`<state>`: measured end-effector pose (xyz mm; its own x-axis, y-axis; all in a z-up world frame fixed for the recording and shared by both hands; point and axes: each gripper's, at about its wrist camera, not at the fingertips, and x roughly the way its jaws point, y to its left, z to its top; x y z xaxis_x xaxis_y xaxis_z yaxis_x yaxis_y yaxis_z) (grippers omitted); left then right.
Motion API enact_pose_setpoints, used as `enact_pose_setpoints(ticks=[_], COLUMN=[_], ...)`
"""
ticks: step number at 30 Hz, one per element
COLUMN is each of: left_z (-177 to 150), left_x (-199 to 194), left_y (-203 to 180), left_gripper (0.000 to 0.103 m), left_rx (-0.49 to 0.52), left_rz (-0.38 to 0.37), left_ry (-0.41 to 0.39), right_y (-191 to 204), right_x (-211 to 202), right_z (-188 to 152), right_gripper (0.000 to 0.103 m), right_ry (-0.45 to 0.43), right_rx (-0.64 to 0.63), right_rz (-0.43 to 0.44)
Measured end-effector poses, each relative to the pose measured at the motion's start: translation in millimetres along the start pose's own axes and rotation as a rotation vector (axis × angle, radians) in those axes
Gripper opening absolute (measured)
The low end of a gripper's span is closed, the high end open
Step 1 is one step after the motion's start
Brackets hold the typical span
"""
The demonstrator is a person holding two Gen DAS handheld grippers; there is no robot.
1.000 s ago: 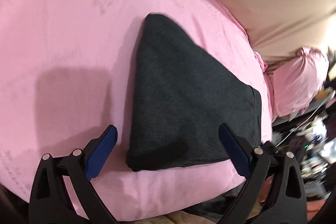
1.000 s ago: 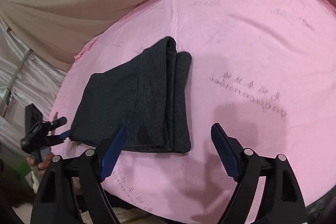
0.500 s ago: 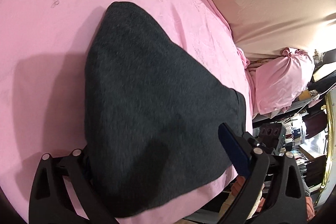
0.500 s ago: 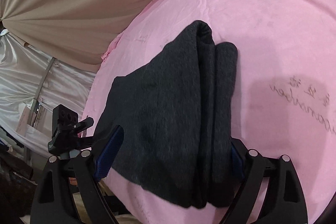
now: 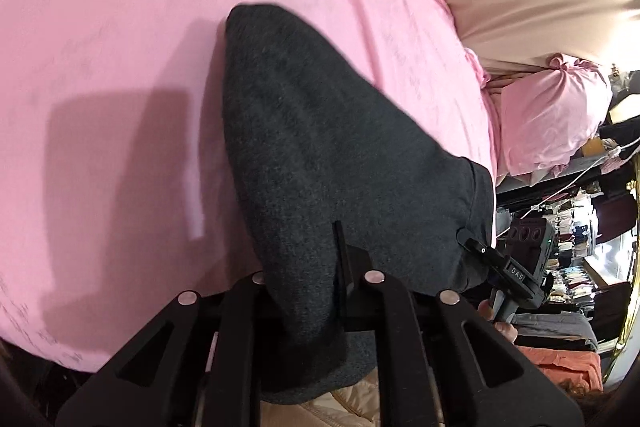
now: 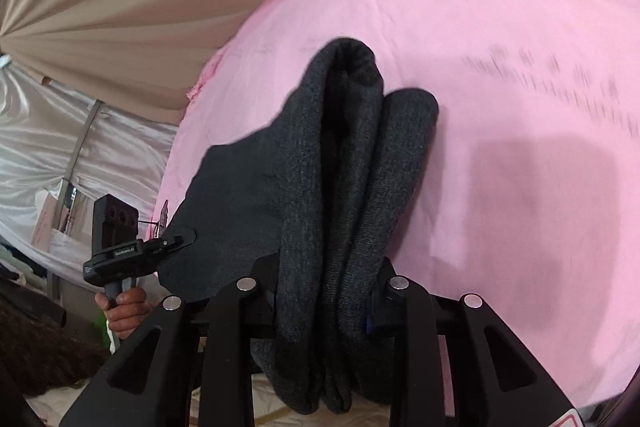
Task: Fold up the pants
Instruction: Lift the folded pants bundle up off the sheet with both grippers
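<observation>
One pair of dark grey pants (image 5: 328, 147), folded into a thick bundle, lying on the pink sheet (image 5: 120, 27) near its front edge, with the near end hanging off that edge. Two grippers on it. The left gripper (image 5: 316, 291) has just been closing and is now clamped narrow on one near corner of the pants. The right gripper (image 6: 324, 291) has also just been closing, and its jaws squeeze the stacked folds at the other near corner. One hand (image 6: 122, 311) shows in the right view, holding the left gripper's handle. One pink pillow (image 5: 556, 115) sits past the sheet's far corner. No containers anywhere.
</observation>
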<state>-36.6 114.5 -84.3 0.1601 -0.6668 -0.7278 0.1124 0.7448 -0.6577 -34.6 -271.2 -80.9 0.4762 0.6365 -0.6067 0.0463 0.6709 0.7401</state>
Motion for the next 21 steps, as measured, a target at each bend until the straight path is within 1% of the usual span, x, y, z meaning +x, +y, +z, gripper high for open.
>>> enact_pose_setpoints(ticks=[1, 2, 4, 5, 6, 7, 8, 9, 10, 12, 14, 15, 16, 17, 18, 19, 21], left_z=[-1.5, -2.8, -3.3, -3.0, -2.8, -2.6, -1.8, -1.0, 0.3, 3.7, 5.4, 6.1, 9.5, 12.7, 13.0, 12.4, 8.4], left_x=[3.0, 6.7, 12.4, 13.0, 13.8, 15.1, 16.1, 17.2, 20.2, 27.3, 30.0, 29.5, 30.6, 31.9, 32.9, 31.8, 22.7], left_y=[4.4, 9.1, 15.6, 17.6, 18.7, 19.3, 19.0, 17.2, 12.4, 4.1, 0.8, 0.9, 1.4, 4.5, 5.1, 8.3, 1.6], left_gripper=[0.019, 0.021, 0.027, 0.029, 0.034, 0.047, 0.054, 0.06, 0.06, 0.06, 0.059, 0.057, 0.047, 0.039, 0.022, 0.017, 0.014], left_rx=[-0.015, -0.04, -0.076, -0.082, -0.082, -0.082, -0.077, -0.07, -0.048, -0.007, 0.011, 0.009, 0.0, -0.028, -0.047, -0.059, -0.046], left_rz=[0.004, -0.003, -0.048, -0.071, -0.091, -0.125, -0.178, -0.193, -0.184, -0.178, -0.187, -0.195, -0.193, -0.17, -0.136, -0.125, -0.106], left_ry=[-0.001, -0.007, -0.016, -0.022, -0.024, -0.027, -0.032, -0.037, -0.04, -0.055, -0.065, -0.067, -0.065, -0.058, -0.052, -0.047, -0.061], right_y=[-2.1, -1.7, -0.9, 1.7, 2.8, 5.5, 9.0, 9.6, 16.3, 19.5, 17.9, 19.0, 16.0, 15.0, 15.5, 14.7, 21.0], right_x=[0.5, 2.4, 2.1, 2.8, 3.0, 4.2, 5.7, 4.1, 8.0, 12.8, 15.2, 17.4, 17.2, 19.7, 22.0, 20.9, 15.6], right_z=[-1.9, -3.0, -3.9, -3.9, -3.8, -3.5, -3.8, -5.0, -5.2, -2.7, -0.3, 1.7, 4.1, 5.8, 7.2, 7.6, 4.9], right_gripper=[0.033, 0.035, 0.038, 0.039, 0.043, 0.048, 0.051, 0.057, 0.06, 0.059, 0.058, 0.058, 0.056, 0.052, 0.038, 0.033, 0.028], right_ry=[-0.009, -0.013, -0.013, -0.01, -0.006, -0.004, -0.005, -0.008, -0.013, -0.016, -0.03, -0.034, -0.043, -0.047, -0.048, -0.049, -0.061], right_rx=[0.01, 0.014, 0.003, -0.004, -0.014, -0.024, -0.041, -0.058, -0.069, -0.092, -0.1, -0.107, -0.106, -0.099, -0.095, -0.088, -0.088], right_rz=[0.013, 0.017, 0.017, 0.021, 0.028, 0.04, 0.052, 0.059, 0.058, 0.052, 0.056, 0.058, 0.056, 0.044, 0.015, 0.012, 0.01])
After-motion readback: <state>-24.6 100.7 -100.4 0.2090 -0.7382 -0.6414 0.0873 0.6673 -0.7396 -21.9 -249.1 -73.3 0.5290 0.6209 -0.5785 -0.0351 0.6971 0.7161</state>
